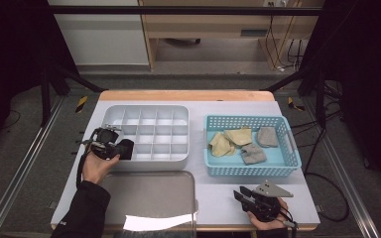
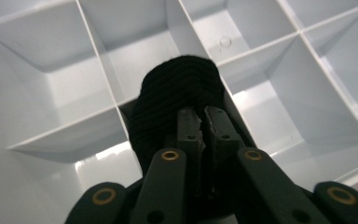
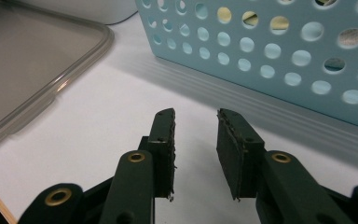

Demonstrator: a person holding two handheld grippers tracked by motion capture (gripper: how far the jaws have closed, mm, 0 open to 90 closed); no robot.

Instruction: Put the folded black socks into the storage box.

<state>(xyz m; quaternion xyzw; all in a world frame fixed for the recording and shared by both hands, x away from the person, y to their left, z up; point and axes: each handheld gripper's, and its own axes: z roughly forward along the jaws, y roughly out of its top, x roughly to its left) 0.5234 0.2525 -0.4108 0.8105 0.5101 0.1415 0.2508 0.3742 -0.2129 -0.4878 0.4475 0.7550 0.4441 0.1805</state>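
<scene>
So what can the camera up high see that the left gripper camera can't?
Only the high view takes in the blue basket with its yellow and grey rolled socks, the clear lid lying flat on the table, and the right gripper resting open near the front edge. Only the left gripper view comes close enough to show the ribbed knit of the black sock and the left gripper with its jaws nearly together against it. Both show the white divided tray and that black sock at one of its compartments.

The divided tray [image 1: 149,134] lies left of the basket [image 1: 250,168], with the lid [image 1: 149,193] before the tray.
</scene>
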